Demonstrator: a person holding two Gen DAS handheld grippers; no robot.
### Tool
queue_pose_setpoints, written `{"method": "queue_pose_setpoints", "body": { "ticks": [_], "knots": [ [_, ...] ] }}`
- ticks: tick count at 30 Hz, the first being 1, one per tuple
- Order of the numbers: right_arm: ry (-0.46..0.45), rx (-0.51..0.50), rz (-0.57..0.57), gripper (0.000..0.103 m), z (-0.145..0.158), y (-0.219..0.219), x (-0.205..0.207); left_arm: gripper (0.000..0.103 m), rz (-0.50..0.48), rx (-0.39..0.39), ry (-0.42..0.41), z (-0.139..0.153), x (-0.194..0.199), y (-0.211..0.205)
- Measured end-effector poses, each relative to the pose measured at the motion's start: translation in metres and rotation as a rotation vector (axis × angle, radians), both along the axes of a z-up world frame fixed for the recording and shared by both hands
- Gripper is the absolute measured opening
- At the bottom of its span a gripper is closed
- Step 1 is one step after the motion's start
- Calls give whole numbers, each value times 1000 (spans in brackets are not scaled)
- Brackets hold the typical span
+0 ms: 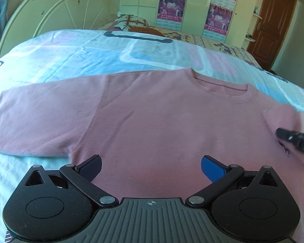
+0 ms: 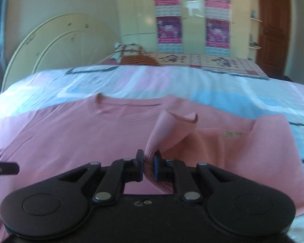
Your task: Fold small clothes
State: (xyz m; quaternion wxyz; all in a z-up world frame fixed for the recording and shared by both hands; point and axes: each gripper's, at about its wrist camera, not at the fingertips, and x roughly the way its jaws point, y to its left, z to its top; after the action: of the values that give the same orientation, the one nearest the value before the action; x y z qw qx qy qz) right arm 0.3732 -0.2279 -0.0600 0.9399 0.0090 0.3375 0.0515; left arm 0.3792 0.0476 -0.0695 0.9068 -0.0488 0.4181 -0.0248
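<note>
The left gripper [image 1: 151,169], jaws wide and empty, hovers over the pink shirt [image 1: 152,121], which lies flat on the bed [image 1: 71,52]. The right gripper [image 2: 148,165] clamps the shirt's right sleeve [image 2: 164,133], lifted over the body.

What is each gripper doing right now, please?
Left gripper: jaws open, holding nothing.
Right gripper: jaws shut on the pink sweater's sleeve.

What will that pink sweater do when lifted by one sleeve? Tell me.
Likely floppy: the sleeve drapes from the right tongs. Probably light, since the pinch lifts it. The pink sweater may drag and wrinkle on the bedsheet.
</note>
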Motion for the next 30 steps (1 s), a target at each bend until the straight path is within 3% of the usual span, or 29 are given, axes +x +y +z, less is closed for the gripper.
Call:
{"method": "queue_pose_setpoints", "body": {
  "ticks": [3,4,6,7,8,9,11,12,13,15,16,21,24,27,30],
  "knots": [
    [34,-13,64,10,-12,33,4,103,19,-37,1,-4,3,18],
    [57,-11,78,14,-18,41,5,103,20,-44,4,-5,4,20],
    [74,-26,110,34,-26,52,1,103,12,-52,2,-5,7,20],
    [57,-40,132,53,-26,57,-5,103,-1,-58,-3,-5,8,18],
    [42,-57,141,59,-23,61,-10,103,-14,-65,-8,-4,10,15],
    [20,-56,140,55,-19,62,-18,103,-33,-77,-13,-3,9,11],
    [4,-11,111,21,-11,50,-28,102,-84,-122,-20,0,14,-4],
    [15,10,72,14,-9,39,-31,101,-112,-143,-20,0,17,-14],
    [17,20,36,9,-8,29,-33,75,-142,-167,-18,1,21,-26],
    [17,22,-38,12,-5,6,-39,55,-197,-234,20,-3,29,-50],
    [19,21,-68,12,-3,-5,-43,55,-205,-256,33,-7,34,-60],
    [6,-5,-210,12,5,-60,-63,56,-217,-219,88,-24,60,-110],
    [13,-3,-285,13,4,-89,-75,55,-246,-223,81,-28,67,-129],
    [24,9,-343,13,1,-109,-85,7,-271,-249,69,-27,74,-138],
    [38,27,-378,13,-2,-123,-92,7,-261,-279,-15,-12,70,-130]
  ]
}}
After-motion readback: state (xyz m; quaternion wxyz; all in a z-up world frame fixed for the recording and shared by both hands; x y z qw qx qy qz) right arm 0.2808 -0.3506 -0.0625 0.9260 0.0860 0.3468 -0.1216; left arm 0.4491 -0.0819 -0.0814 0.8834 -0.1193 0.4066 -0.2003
